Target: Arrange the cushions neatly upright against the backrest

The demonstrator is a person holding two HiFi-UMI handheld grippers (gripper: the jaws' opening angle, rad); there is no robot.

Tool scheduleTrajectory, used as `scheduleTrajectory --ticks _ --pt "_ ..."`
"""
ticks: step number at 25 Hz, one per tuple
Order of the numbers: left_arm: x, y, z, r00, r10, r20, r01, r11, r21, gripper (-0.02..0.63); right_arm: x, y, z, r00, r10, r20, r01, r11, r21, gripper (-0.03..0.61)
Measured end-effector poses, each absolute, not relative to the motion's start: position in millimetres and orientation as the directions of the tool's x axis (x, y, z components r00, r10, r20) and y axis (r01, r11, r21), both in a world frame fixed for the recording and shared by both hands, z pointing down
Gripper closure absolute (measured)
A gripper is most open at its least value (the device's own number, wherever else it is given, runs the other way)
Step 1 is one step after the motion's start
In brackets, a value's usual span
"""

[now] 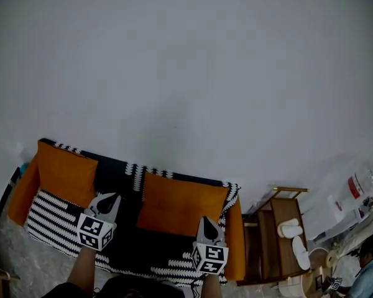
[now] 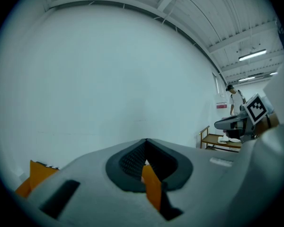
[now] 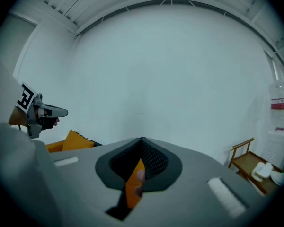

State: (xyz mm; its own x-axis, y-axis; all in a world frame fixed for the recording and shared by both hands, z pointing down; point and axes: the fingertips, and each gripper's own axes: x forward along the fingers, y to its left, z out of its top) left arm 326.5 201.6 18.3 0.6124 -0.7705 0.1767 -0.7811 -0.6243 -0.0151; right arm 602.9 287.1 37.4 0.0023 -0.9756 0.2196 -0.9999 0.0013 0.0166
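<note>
Left cushion (image 1: 65, 172) and right cushion (image 1: 180, 203) sit upright against the backrest (image 1: 119, 171) (tidy already), so pull left claw (image 1: 108, 200) and right claw (image 1: 206, 223), both clenched empty, away without nudging them.

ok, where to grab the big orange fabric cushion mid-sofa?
Likely its two top corners, from the front and above: the big orange fabric cushion is wide and seems to lean on the backrest, top edge free. One corner each for left tongs and right tongs.

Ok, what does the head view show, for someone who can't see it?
A sofa against a white wall holds two orange cushions on a striped blanket. The left tool and right tool reach toward them.
</note>
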Motion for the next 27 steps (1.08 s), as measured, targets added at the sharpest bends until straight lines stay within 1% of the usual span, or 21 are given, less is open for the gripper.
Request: scheduleTrajectory --ticks 7,15,27 --pt "317 203 9 0.619 -0.768 0.167 -0.775 -0.632 -0.034 0.612 599 291 32 0.033 -0.977 0.212 -0.999 -0.024 0.046 0.568" --pt "311 209 2 0.623 -0.769 0.143 -0.775 -0.632 -0.021 0.612 598 299 20 0.047 -0.985 0.163 -0.998 -0.041 0.042 0.568" --pt "306 209 -2 0.636 -0.762 0.125 -0.766 -0.643 -0.022 0.612 594 303 16 0.059 -0.986 0.159 -0.997 -0.049 0.064 0.568"
